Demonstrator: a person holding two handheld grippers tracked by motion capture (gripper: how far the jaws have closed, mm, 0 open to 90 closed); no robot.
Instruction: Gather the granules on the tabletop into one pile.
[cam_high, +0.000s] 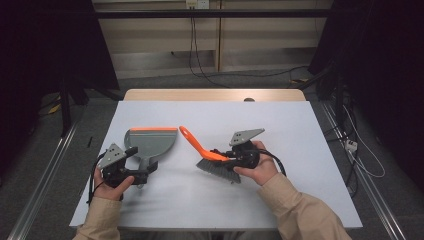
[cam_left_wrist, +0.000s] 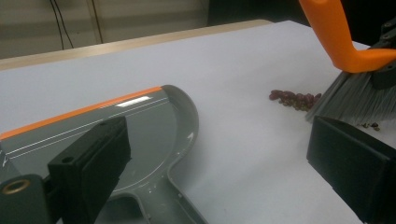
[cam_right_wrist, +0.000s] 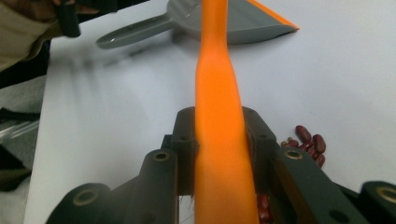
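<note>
Right gripper (cam_high: 235, 156) clamps the orange brush (cam_high: 212, 157) over red beans (cam_left_wrist: 294, 99); left gripper (cam_high: 142, 175), jaws wide, must grip the dustpan (cam_high: 150, 142) at nine o'clock.

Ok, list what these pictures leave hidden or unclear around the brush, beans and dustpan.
- Beans: right gripper view, part of the pile hidden behind the right gripper and brush handle.
- Dustpan: left gripper view, handle cut off by the bottom edge.
- Left gripper: high view, too small to tell whether it clamps the dustpan handle.
</note>
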